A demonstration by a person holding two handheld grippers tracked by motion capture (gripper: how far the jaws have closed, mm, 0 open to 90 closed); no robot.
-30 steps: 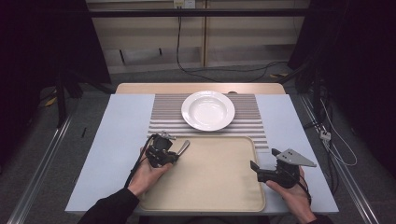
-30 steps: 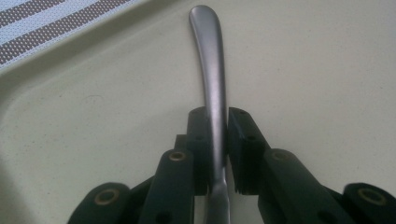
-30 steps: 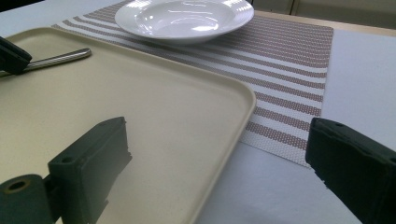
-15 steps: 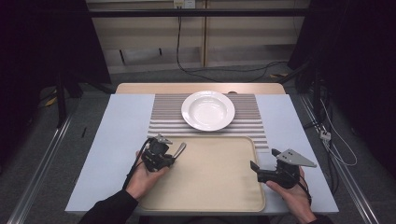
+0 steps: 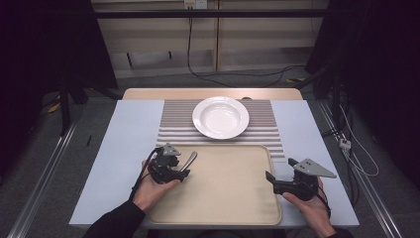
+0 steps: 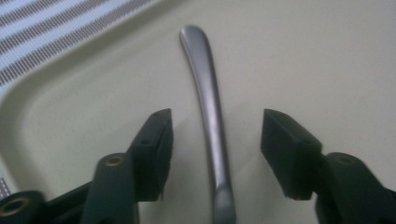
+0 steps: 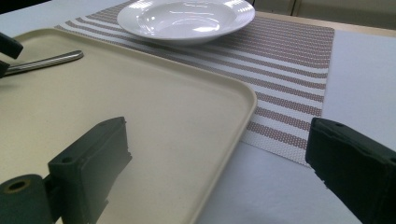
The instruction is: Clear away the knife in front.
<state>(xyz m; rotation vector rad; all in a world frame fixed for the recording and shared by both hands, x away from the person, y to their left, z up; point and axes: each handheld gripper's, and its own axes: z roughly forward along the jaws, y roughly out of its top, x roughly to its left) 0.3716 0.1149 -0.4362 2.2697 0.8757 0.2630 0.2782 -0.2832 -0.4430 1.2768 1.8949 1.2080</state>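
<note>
Your left gripper (image 5: 174, 166) sat over the near-left corner of the beige tray (image 5: 228, 198), close to the rounded rim, with the pale blue table (image 5: 124, 148) bare to its left. In the left gripper view its jaws stood apart, one on each side of a brushed metal utensil handle (image 6: 208, 102); a gap showed between each pad and the handle, so nothing was clamped. The handle lay flat on the tray, widening to a rounded tip that pointed toward the striped placemat (image 5: 171, 121). Whether the utensil was a spoon or a fork you could not tell, since its working end was hidden.

The middle of the tray was smooth, matte and bare, leaving you open room across it. Beyond its far rim, the white, glossy, shallow plate (image 5: 220, 117) rested on the woven brown-and-white placemat, well apart from both grippers.

Your right gripper (image 5: 270, 179) was at the tray's right edge. In the right gripper view its jaws were wide apart, holding nothing: one over the tray's surface, the other outside the raised rim above the table, with the placemat's corner between.
</note>
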